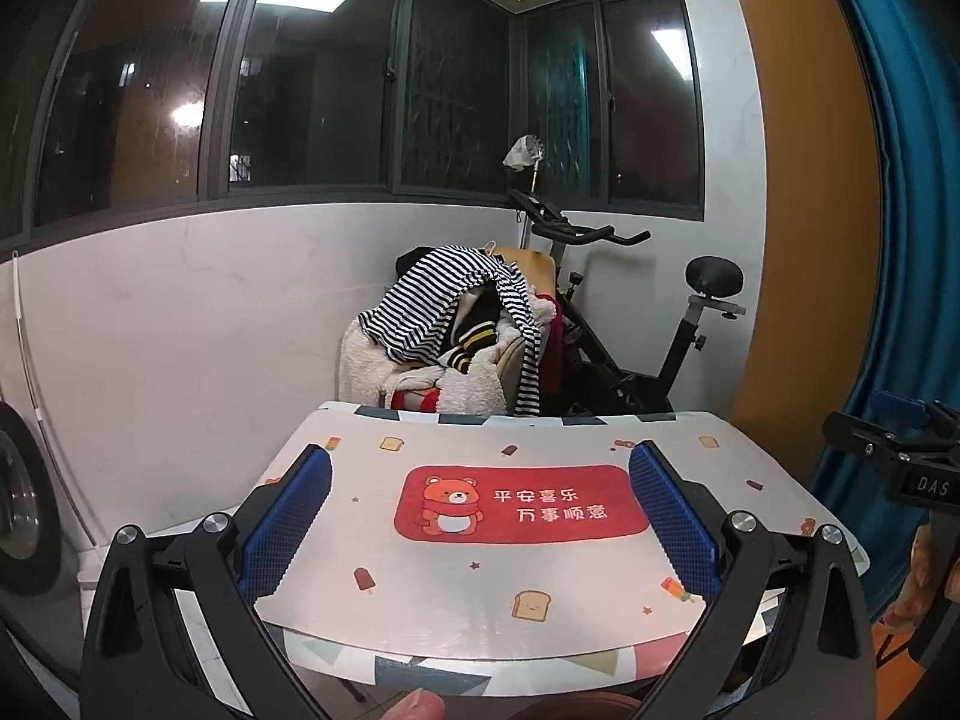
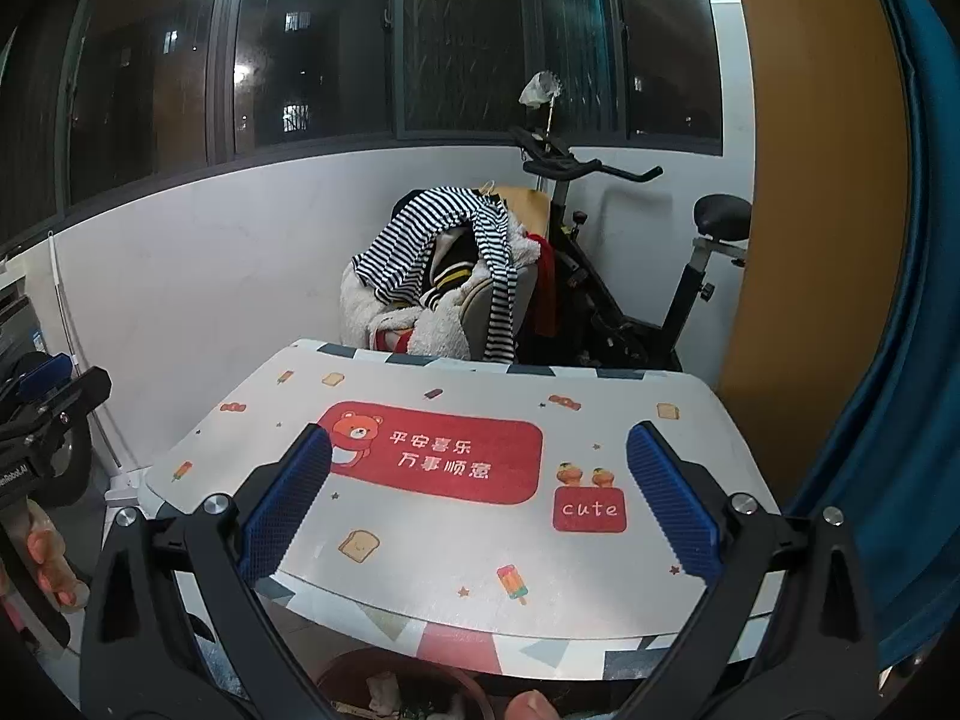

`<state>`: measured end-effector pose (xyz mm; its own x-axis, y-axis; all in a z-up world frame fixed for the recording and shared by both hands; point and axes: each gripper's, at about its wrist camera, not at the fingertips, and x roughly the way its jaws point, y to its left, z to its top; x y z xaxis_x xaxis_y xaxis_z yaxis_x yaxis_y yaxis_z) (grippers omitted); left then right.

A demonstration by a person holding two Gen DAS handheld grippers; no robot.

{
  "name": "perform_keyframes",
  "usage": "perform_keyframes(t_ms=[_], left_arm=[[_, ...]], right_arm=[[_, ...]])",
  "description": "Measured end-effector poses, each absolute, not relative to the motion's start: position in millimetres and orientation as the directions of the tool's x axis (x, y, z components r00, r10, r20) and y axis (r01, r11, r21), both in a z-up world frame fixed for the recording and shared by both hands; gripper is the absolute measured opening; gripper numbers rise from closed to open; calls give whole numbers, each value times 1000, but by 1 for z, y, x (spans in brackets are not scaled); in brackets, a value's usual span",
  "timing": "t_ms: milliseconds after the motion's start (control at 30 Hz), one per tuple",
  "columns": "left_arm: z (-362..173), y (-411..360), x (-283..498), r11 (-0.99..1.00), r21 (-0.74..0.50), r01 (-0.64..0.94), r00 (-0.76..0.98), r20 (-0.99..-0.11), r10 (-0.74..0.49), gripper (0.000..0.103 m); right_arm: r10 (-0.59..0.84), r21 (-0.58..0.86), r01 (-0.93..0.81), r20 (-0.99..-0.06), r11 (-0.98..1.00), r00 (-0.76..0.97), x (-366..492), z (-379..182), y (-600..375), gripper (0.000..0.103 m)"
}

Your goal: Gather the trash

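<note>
The table (image 2: 420, 546) reads "平安喜乐 万事顺意" on its red panel (image 2: 438, 450) and "cute" on a small red tag (image 2: 589, 509).

Colours on and around the little table

The table (image 1: 480, 600) is white, scattered with toast and ice-lolly prints, a red panel (image 1: 521, 502) bearing an orange bear and white characters, and grey triangles along its edge. Behind it lies a navy-and-white striped top (image 1: 432, 294), a black exercise bike (image 1: 606, 324), an orange wall strip (image 1: 798, 180) and a teal curtain (image 1: 912, 150). Gripper pads (image 1: 288, 522) are blue.

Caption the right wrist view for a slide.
Open right gripper above a printed table; clothes pile and exercise bike behind.
</note>
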<state>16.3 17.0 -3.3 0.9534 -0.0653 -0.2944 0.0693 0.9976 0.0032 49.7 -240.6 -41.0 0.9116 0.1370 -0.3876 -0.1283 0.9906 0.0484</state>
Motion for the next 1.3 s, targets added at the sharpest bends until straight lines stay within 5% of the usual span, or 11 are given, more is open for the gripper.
perform_keyframes(t_ms=[1300], left_arm=[[-6, 13, 19, 997, 35, 68, 942, -330, -53, 97]], right_arm=[[134, 70, -116, -402, 991, 906, 47, -45, -243, 97]])
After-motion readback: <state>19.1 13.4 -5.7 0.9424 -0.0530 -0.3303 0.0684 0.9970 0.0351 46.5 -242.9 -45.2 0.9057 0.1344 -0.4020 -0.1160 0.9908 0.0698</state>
